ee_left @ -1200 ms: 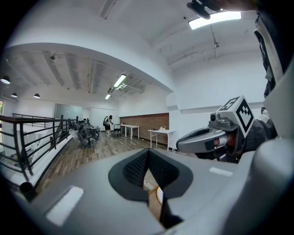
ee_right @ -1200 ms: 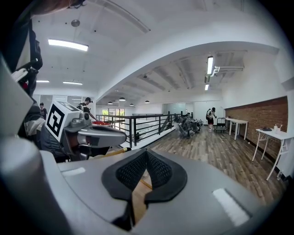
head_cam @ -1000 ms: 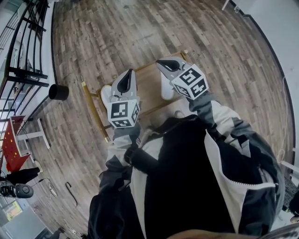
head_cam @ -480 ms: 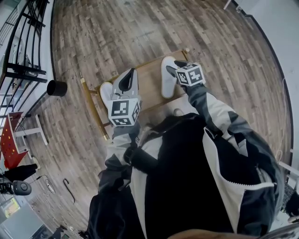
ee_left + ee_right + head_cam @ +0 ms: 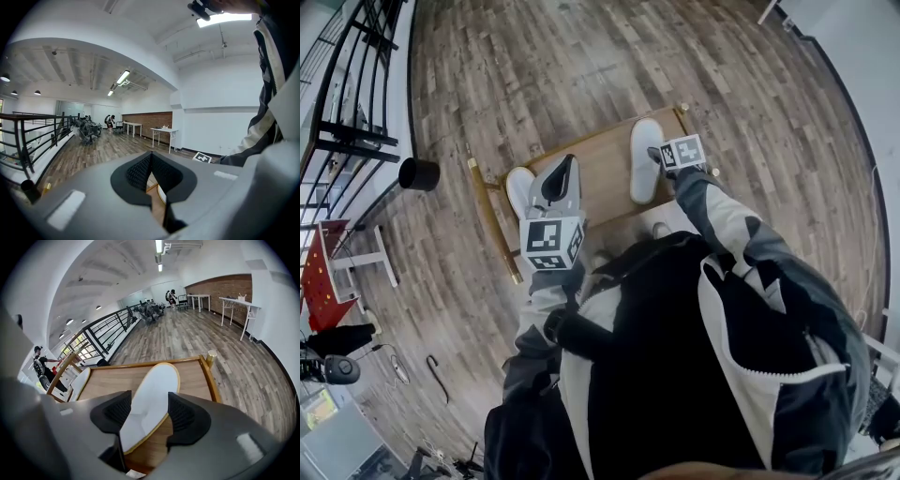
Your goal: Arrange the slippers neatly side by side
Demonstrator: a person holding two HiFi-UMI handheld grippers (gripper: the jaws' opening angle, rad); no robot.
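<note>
Two white slippers with tan edging lie on a low wooden table (image 5: 591,178). One slipper (image 5: 519,187) is at the table's left end, the other slipper (image 5: 645,161) near its right end. My right gripper (image 5: 662,156) is down at the right slipper. Its jaws have just been opening and now stand open astride the slipper's near end (image 5: 154,390), the pads (image 5: 180,413) not pressing it. My left gripper (image 5: 562,178) hangs shut and empty above the table beside the left slipper. In the left gripper view its jaws (image 5: 151,173) point out across the room.
The table has raised wooden rails and brass-capped corner posts (image 5: 212,354). A black bin (image 5: 418,173) stands on the plank floor to the left, by a black railing (image 5: 347,94). White tables (image 5: 236,303) stand by the far brick wall.
My right gripper has dropped from above the table down to the right slipper and gone from shut to open. The left gripper has stayed where it was, shut.
</note>
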